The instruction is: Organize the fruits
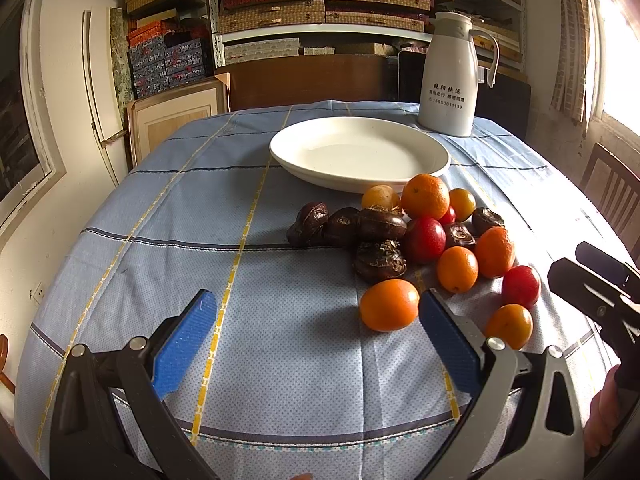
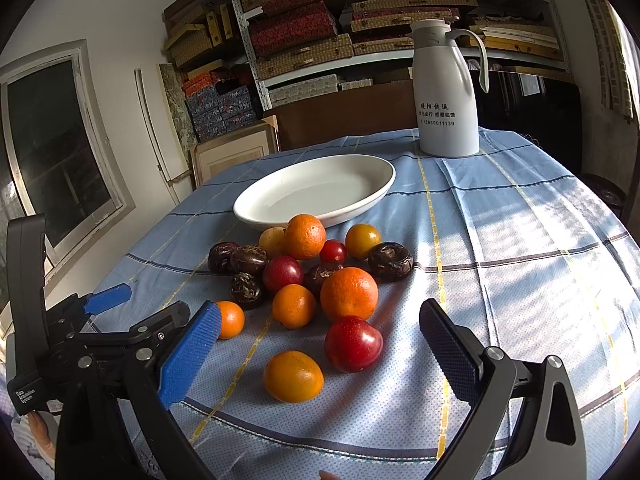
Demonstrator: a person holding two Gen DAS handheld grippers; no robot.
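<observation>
Orange, red and dark brown fruits (image 2: 316, 280) are lying heaped on the blue checked tablecloth (image 2: 500, 240) before the oval white plate (image 2: 312, 192). Both the left gripper (image 1: 316, 340) and right gripper (image 2: 320, 344) are hovering wide open, holding nothing. Only the right wrist view is showing the nearest red plum (image 2: 353, 344) whole; a white jug (image 2: 446, 92) is standing behind.

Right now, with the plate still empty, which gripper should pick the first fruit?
Right, probably. The right gripper is open with the red plum and an orange lying between its fingers. The left gripper is open too, but mostly over bare cloth; its nearest orange sits beside its right finger.
</observation>
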